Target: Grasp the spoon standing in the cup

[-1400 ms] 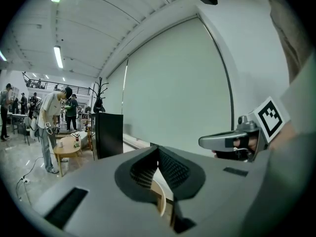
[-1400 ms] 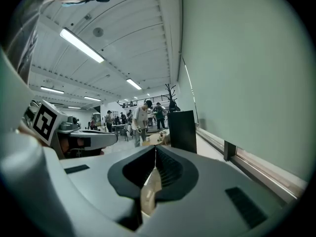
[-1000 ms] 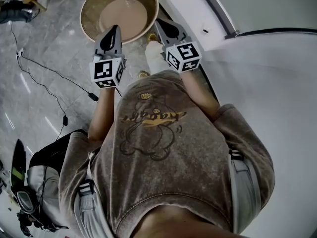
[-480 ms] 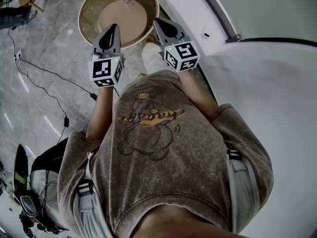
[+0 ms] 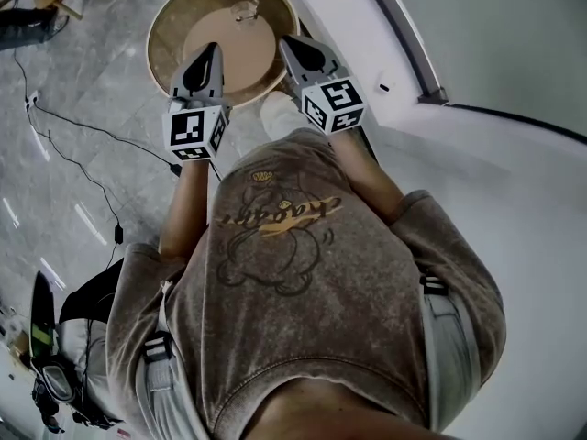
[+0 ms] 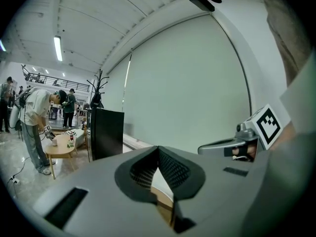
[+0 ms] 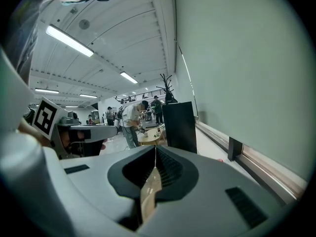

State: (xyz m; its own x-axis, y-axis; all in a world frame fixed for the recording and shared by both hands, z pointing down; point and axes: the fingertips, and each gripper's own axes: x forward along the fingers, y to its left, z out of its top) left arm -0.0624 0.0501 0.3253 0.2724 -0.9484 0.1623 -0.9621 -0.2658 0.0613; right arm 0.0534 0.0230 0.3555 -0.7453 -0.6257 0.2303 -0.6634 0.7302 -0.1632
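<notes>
Small clear cup [image 5: 245, 10] on the far part of a round wooden table [image 5: 167, 39], at the top of the head view. Spoon in it too small to make out.

Nearer the person than the cup, over the table's near rim: left gripper [image 5: 214, 49] and right gripper [image 5: 285, 41], side by side, tips pointing away from the body. Cup beyond both tips and roughly between them, clear of either, touched by neither.

Left gripper [image 6: 158, 148] in its own view: jaws together, tips meeting, nothing clamped, only a tan sliver visible through the slot below the tips. Right gripper [image 7: 155, 148] in its own view: jaws likewise closed tip to tip, empty, a tan sliver below.

Both gripper views aimed out level across a large hall, past a black cabinet [image 6: 106, 132] toward people [image 6: 35, 117] at a low table. Right gripper's marker cube [image 6: 269, 125] in sight at the right edge of the left gripper view.

Below the grippers in the head view: brown printed shirt [image 5: 293, 273]. To the left, grey marble floor [image 5: 110, 90] with a black cable [image 5: 87, 136] and a backpack [image 5: 87, 305].
</notes>
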